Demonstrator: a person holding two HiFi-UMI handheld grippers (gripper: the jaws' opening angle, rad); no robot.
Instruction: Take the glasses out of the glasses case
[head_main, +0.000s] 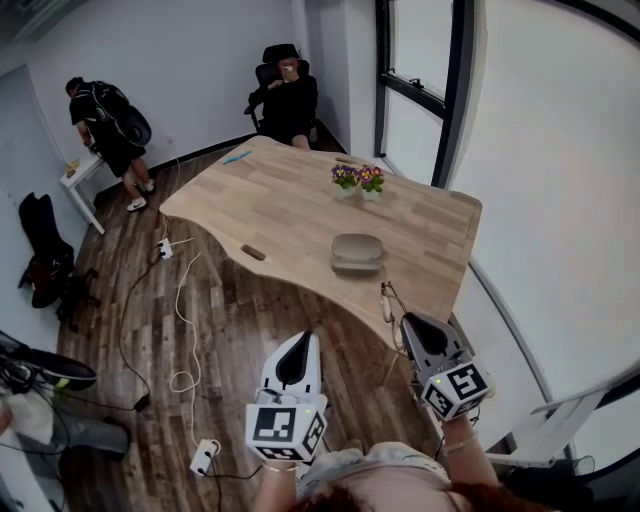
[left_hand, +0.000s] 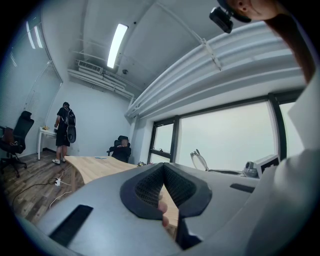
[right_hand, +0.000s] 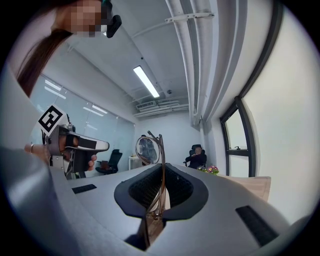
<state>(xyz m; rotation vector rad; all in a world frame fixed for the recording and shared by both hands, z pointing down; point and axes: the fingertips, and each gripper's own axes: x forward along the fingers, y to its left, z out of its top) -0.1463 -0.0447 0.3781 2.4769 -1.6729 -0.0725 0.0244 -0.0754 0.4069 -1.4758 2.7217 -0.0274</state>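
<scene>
Glasses: a thin-rimmed pair (right_hand: 148, 149), out of the case and held in the air off the near edge of the bench (head_main: 290, 200).
Right tool (head_main: 412, 325): pressed onto the frame, with one round lens standing up above the pads.
Left tool (head_main: 296, 350): pads pressed together with nothing between them, held low beside the right one.
Glasses case (head_main: 357, 253): lies on the bench with its lid down, apart from the glasses.
Weight: probably very light, so a soft squeeze should carry them.
Stiffness: the rim and arms look thin and likely bend or twist under a hard pinch.
Fragility: the lenses may scratch or smear if they are pressed.
Slip: smooth, narrow metal could pivot between the pads.
Best hold: the bridge or rim edge, not the lens face or a hinge.
</scene>
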